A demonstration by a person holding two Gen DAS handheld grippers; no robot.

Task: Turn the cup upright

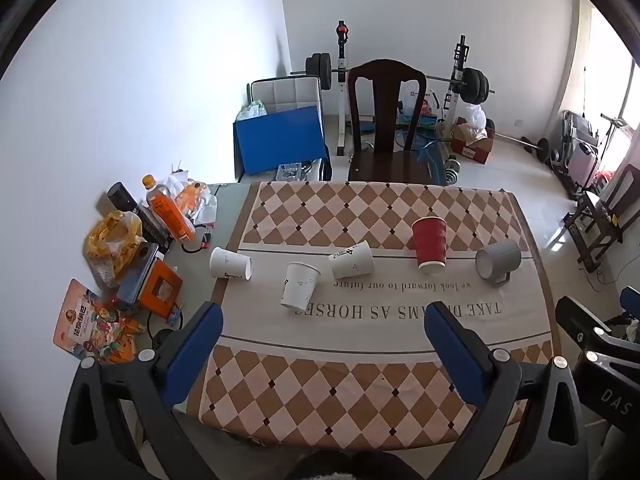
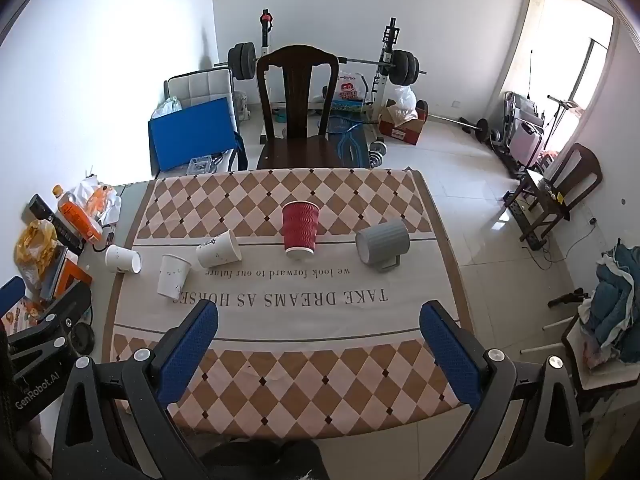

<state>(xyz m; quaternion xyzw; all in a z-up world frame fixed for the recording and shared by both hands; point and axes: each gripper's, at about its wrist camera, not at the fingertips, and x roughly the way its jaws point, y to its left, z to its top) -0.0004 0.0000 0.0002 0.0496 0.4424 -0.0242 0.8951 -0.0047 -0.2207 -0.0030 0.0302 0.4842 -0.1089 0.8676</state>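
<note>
Five cups sit in a row across the table. Three white paper cups are at the left; the leftmost and third lie on their sides, the middle one stands rim down. A red ribbed paper cup stands rim down. A grey mug lies on its side, handle down. My left gripper is open and empty above the near table edge. My right gripper is open and empty, also near the front edge.
A checkered cloth with printed text covers the table. Bottles, snack bags and boxes crowd the table's left side. A dark wooden chair stands behind the table. Weights and a rack are by the far wall.
</note>
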